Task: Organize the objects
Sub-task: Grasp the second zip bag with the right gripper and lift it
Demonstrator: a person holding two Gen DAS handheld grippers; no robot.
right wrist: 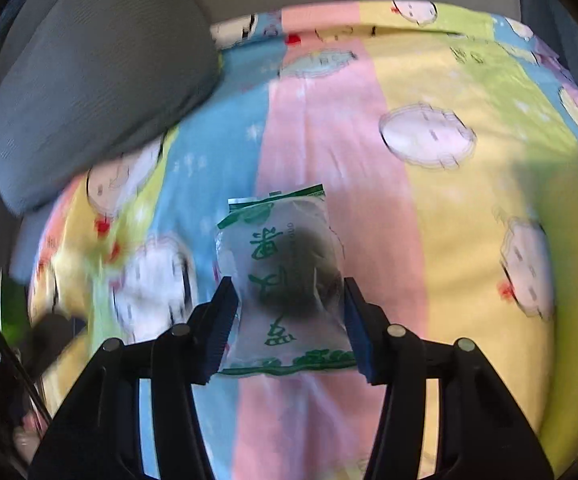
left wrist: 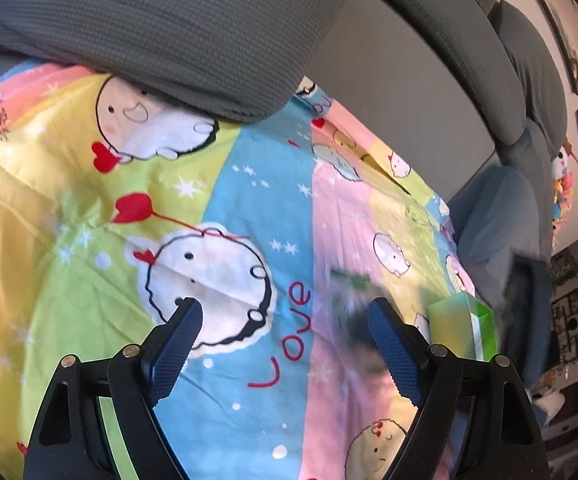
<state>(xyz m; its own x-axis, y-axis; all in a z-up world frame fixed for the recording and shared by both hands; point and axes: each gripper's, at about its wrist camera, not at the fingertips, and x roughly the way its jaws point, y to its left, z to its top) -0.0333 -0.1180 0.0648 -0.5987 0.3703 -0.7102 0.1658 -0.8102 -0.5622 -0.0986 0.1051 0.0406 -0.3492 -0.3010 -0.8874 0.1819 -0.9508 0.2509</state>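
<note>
Packet [right wrist: 285, 280] sits clamped in the right claw [right wrist: 287, 320] over the quilt's [right wrist: 429, 240] pink stripe. Keep the squeeze gentle, since its dark filling looks crushable, and carry it level. Left claw [left wrist: 285, 344] hangs wide and empty. Nearby lie a green box [left wrist: 465, 320] and a grey pillow [right wrist: 101, 96]; neither blocks the way.

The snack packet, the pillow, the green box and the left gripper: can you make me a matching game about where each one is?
Things:
1. snack packet
2. grey pillow
3. green box
4. left gripper

Places or states:
A. lying on the top edge of the cartoon blanket
B. open, with nothing between its fingers
C. between the right gripper's pads
D. standing at the blanket's right edge

Pairs: 1-C, 2-A, 3-D, 4-B
</note>
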